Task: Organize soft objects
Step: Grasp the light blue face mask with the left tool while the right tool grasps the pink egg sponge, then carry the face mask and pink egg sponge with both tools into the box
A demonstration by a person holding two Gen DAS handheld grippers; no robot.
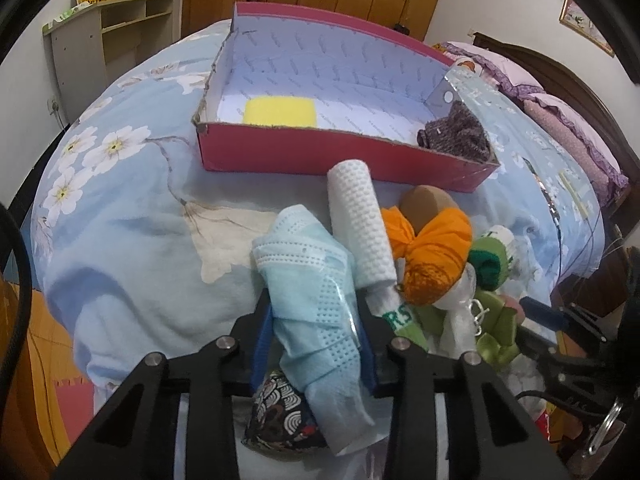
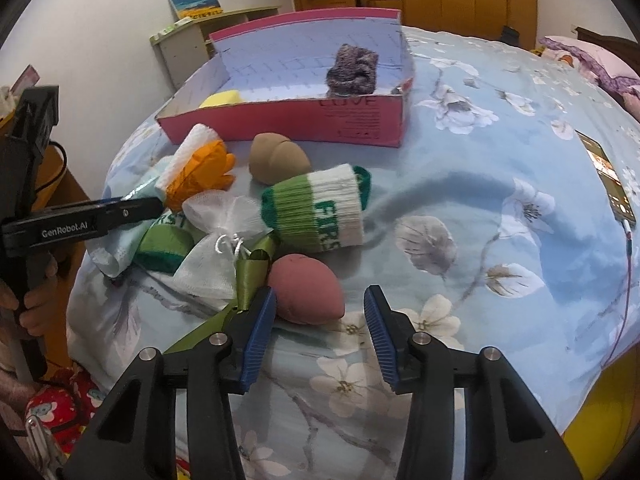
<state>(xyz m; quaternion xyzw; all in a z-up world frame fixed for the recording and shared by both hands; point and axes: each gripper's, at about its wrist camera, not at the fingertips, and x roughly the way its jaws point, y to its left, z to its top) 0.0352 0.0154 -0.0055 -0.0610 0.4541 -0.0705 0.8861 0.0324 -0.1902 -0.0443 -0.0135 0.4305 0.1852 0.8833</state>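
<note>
Pinching the crumpled pale-blue disposable face mask [image 1: 312, 300] in the left tool [image 1: 316, 320] on the floral bed [image 2: 480, 240], right tool [image 2: 320, 332] gaping empty beside the pink egg-shaped sponge [image 2: 306, 290], risking the mask's thin folds slipping before reaching the pink cardboard box [image 1: 320, 160].

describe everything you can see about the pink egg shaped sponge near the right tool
The pink egg-shaped sponge is a dusty rose, matte, foam-like lump with a tapered end toward the lower right. It lies on its side on the floral bedspread, just ahead of the open right tool, nearer its left pad, with no grip on it. A green ribbon and white mesh bag lie against its left side.
</note>
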